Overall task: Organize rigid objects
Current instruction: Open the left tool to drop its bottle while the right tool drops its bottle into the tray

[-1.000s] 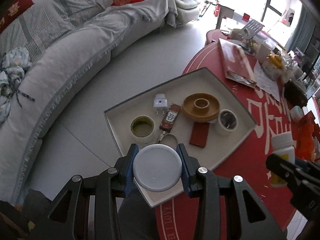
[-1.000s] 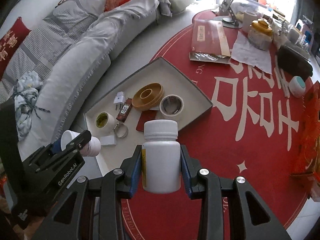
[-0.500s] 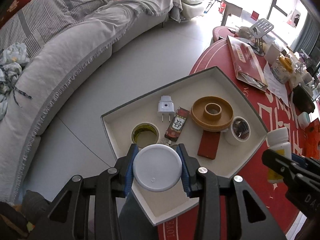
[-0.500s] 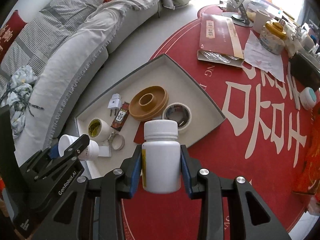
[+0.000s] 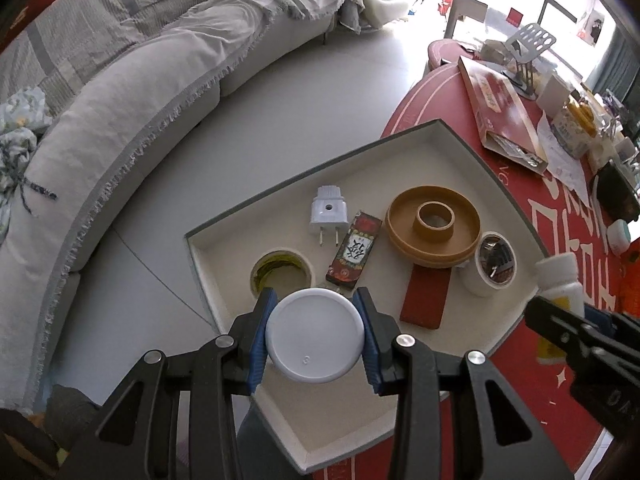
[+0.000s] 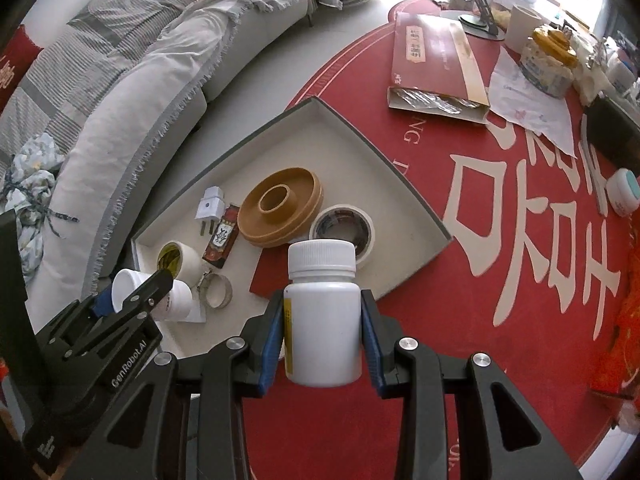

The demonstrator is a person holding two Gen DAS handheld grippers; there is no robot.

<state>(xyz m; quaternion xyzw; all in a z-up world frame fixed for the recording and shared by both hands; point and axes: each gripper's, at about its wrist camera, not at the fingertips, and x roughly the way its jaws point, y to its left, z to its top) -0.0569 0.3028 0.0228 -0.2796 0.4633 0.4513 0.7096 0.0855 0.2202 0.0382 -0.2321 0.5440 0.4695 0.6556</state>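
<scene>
Black hand-held gripper [image 6: 132, 296] marked "GenRobot.AI"

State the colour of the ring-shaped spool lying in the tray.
Tan brown ring-shaped spool, seen best in the right wrist view.

Matt white plastic bottle [image 6: 323, 320]; smooth tan plastic ring [image 5: 434, 226]; red cloth tablecloth [image 6: 520, 300].

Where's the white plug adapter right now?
In the tray, toward its sofa-side rim: the white plug adapter lies just left of the red packet in both views.
</scene>
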